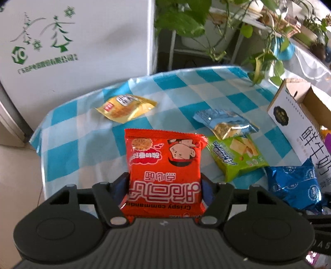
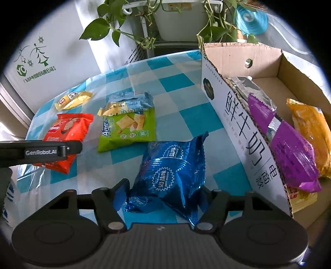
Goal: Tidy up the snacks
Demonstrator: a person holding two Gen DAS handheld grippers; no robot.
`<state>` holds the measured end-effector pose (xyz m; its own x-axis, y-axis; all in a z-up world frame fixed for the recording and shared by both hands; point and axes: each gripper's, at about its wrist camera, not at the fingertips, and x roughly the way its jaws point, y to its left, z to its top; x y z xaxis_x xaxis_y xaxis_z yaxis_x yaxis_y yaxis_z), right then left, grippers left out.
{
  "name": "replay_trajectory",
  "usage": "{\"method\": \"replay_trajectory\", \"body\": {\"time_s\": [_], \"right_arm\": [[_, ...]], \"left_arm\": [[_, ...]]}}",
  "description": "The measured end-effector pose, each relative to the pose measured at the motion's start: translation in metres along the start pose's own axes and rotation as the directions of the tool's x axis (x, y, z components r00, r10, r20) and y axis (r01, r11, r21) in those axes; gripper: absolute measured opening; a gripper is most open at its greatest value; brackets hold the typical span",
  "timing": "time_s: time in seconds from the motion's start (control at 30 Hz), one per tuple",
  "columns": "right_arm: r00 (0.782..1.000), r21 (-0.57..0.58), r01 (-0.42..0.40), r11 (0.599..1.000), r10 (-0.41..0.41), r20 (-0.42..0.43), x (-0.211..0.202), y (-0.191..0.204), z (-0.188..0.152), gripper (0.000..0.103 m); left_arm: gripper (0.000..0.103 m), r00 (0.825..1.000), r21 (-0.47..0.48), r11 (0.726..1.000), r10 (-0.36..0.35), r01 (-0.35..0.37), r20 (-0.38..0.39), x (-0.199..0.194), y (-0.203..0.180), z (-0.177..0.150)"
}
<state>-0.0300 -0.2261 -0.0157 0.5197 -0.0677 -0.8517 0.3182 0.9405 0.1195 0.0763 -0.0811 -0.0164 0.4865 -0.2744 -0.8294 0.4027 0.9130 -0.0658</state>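
In the left wrist view the left gripper [image 1: 165, 182] is clenched on the red snack packet [image 1: 164, 165], its pads pressing both side edges; the packet lies on the blue-and-white checked tablecloth [image 1: 86, 149] with its print upside down to the camera; farther back lies a yellow packet [image 1: 125, 107]; to the right a light blue packet [image 1: 224, 123] overlaps the far edge of a green packet [image 1: 238, 157]; a dark blue foil packet [image 1: 293, 186] sits at the right, just beside the white cardboard box [image 1: 298, 132]; a white appliance [image 1: 72, 41] and leafy plants [image 1: 186, 18] stand behind the table. In the right wrist view the right gripper [image 2: 163, 192] is closed around the dark blue foil packet [image 2: 171, 173], fingers against its sides, the packet resting on the cloth next to the box wall [image 2: 246, 140]; inside the box lie a purple packet [image 2: 287, 149] and an orange packet [image 2: 310, 132]; the left gripper's black body enters from the left over the red packet [image 2: 66, 132]; the green [image 2: 128, 128], light blue [image 2: 128, 103] and yellow [image 2: 72, 99] packets lie beyond.
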Motion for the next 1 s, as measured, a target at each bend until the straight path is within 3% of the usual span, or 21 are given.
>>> {"method": "replay_trajectory", "body": {"time_s": [0.13,0.57,1.0], "right_arm": [[1.000,0.010,-0.020,1.000,0.020,0.019,-0.007,-0.003,0.002,0.071],[0.995,0.005,-0.077,0.997,0.077,0.056,-0.024,-0.009,0.000,0.071],[0.982,-0.084,-0.101,0.991,0.114,0.154,-0.069,-0.010,0.010,0.071]], "left_arm": [[0.068,0.999,-0.056,0.998,-0.017,0.019,0.037,-0.016,0.008,-0.003],[0.069,0.992,-0.103,0.994,-0.025,0.038,0.125,-0.056,-0.006,-0.042],[0.069,0.982,-0.125,0.992,0.019,0.005,0.188,-0.082,-0.012,-0.075]]}}
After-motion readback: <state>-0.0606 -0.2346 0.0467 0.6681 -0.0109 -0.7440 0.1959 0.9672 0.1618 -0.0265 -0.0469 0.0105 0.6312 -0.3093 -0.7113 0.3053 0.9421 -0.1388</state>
